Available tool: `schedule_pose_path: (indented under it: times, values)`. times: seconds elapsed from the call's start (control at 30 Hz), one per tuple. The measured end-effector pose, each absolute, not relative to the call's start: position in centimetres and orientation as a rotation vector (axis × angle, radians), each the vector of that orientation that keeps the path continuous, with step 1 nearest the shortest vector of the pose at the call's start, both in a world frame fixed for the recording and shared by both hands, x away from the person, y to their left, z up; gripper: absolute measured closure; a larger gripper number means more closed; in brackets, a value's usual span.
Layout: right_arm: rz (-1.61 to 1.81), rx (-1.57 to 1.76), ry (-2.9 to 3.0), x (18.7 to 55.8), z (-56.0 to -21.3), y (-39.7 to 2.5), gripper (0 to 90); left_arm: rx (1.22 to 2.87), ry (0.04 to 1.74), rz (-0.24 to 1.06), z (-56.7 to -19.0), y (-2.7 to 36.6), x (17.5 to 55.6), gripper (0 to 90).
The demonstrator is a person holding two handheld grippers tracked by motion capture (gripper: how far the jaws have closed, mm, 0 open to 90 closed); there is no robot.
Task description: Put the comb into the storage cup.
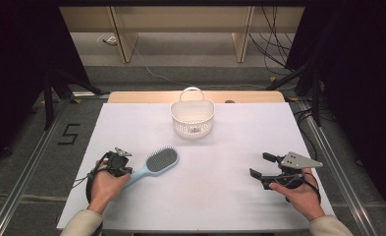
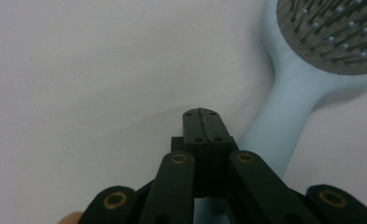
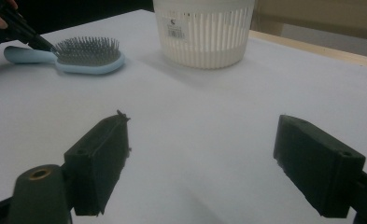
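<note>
Light-blue plastic paddle hairbrush (image 1: 156,163) lies flat on the white bench (image 1: 215,196), bristles up, well short of the white slotted plastic basket (image 1: 193,119) and off to its left as you face it; handle points back toward your left hand.

Your left gripper (image 2: 202,126) is clenched, jaws pressed together on nothing, tip just beside the brush handle (image 2: 274,126), not on it. I can't tell whether it touches the handle.

Your right gripper (image 3: 200,163) is released, jaws wide, over bare bench, well right of the brush and nearer you than the basket.

Risks, my read:
- Closed jaws can only push. Nudge the handle and the brush will likely slide or spin on that smooth sheet.
- Handle looks smooth, rounded and tapering toward the head; a grab near the end could slip, and the heavier head may droop.
- Stay off the pad: thin ball-tipped pins on a soft grey cushion, nothing firm to clamp.
- Basket looks light, thin-walled, hoop handle up. A long brush dropped against the rim could tip it or hang over the edge.
</note>
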State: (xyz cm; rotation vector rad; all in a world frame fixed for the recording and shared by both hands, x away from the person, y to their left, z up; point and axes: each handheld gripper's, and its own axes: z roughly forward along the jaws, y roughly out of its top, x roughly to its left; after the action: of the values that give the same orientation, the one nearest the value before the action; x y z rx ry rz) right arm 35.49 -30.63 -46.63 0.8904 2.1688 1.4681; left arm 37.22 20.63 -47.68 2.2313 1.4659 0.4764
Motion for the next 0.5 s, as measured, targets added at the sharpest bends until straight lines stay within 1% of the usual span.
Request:
schedule_pose_path:
  times: [0.5]
  values:
    - [1.467,0.888,2.168,35.4,-46.6,-30.7,18.9,2.246,1.433,0.466,-47.7,20.2,35.3,89.9]
